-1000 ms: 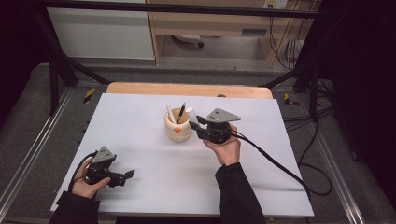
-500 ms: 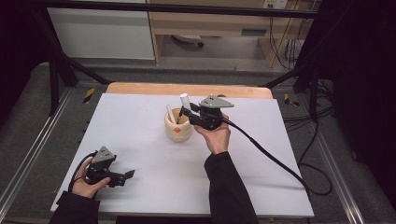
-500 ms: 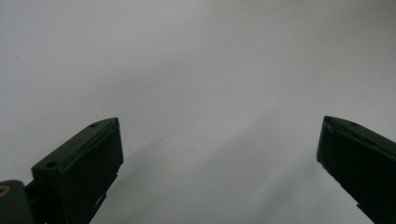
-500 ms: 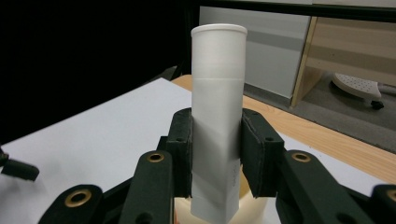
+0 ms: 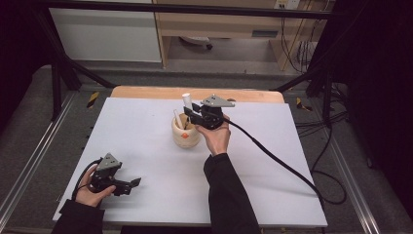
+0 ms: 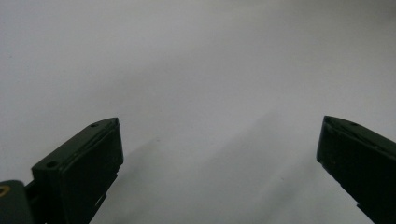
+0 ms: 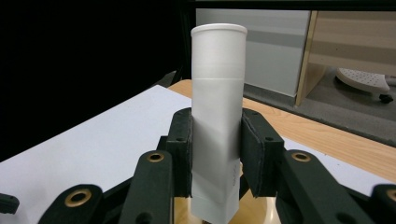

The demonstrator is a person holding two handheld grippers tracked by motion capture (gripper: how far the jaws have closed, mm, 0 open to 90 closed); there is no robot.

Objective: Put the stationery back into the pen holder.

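Jaws of right gripper (image 7: 215,154) hide white tube's (image 7: 218,93) lower sides.

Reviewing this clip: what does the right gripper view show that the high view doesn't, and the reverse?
Right gripper view alone: the pads pressing both sides of the white tube, which stands upright with a flattened lower end over the holder.

High view alone: the left hand-held gripper resting open near the table's front left, the right one's trailing cable, and other utensils in the wooden holder.

Both: the tube clamped by the right hand-held gripper above the holder, the white table.
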